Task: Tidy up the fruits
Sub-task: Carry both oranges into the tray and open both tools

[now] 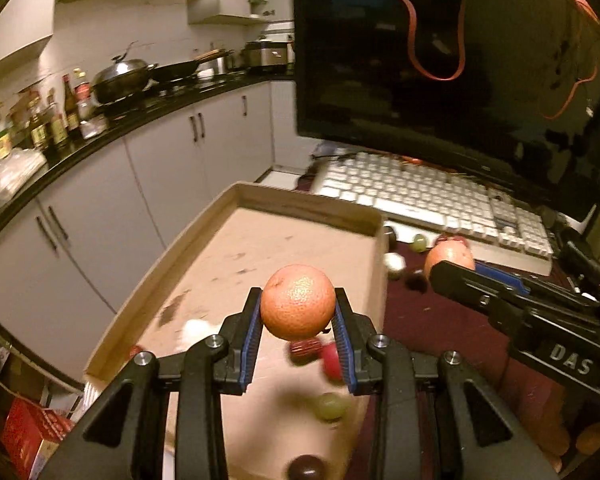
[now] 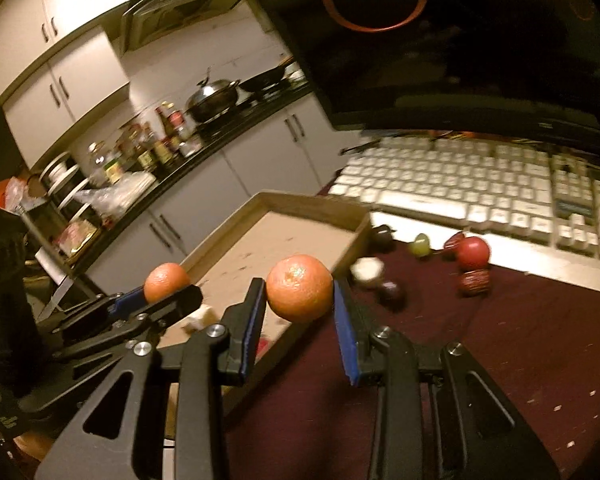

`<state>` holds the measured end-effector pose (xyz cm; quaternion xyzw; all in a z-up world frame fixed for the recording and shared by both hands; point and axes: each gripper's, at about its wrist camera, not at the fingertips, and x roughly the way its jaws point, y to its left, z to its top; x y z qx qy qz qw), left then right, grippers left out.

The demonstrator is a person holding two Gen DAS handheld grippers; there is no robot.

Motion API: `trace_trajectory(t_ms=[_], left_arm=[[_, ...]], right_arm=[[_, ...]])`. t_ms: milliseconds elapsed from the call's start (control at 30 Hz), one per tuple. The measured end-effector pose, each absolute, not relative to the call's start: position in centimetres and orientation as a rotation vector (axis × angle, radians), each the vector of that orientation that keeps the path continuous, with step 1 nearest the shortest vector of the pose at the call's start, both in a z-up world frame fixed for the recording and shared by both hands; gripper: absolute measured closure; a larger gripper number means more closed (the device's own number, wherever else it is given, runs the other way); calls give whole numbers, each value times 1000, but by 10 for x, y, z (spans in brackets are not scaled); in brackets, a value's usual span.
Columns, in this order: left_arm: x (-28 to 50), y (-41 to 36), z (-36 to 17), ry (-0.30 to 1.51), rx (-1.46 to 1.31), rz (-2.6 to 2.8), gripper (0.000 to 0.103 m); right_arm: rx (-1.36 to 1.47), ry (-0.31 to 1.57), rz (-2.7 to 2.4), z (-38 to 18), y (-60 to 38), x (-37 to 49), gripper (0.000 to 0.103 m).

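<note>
Each gripper carries an orange in the air. The left orange (image 1: pixel 298 302) hangs above the cardboard tray (image 1: pixel 300 200), where a few small fruits already lie. The right orange (image 2: pixel 299 288) is over the tray's right wall and the dark red cloth (image 2: pixel 500 340). More small fruits, among them a grape (image 2: pixel 420 245) and a red one (image 2: pixel 473 252), wait on the cloth near the keyboard (image 2: pixel 480 184).

The risk, as I judge it, is a roll or bounce: let go from this height, an orange could knock the small fruits or hop over the low wall. The grippers also work close together and could collide.

The left gripper (image 1: pixel 298 334) is clenched on its orange, both blue pads pressing its sides. The right gripper (image 2: pixel 300 320) likewise grasps its orange, narrowly parted, pads touching.
</note>
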<state>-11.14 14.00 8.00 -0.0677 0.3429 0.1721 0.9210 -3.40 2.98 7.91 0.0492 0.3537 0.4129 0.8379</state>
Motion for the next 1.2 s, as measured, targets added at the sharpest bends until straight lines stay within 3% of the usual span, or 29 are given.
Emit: trace_trajectory(t_ms=[1200], left_arm=[[-115, 175, 52, 735, -162, 377, 70]], right_arm=[[2, 862, 891, 41, 96, -57, 67]])
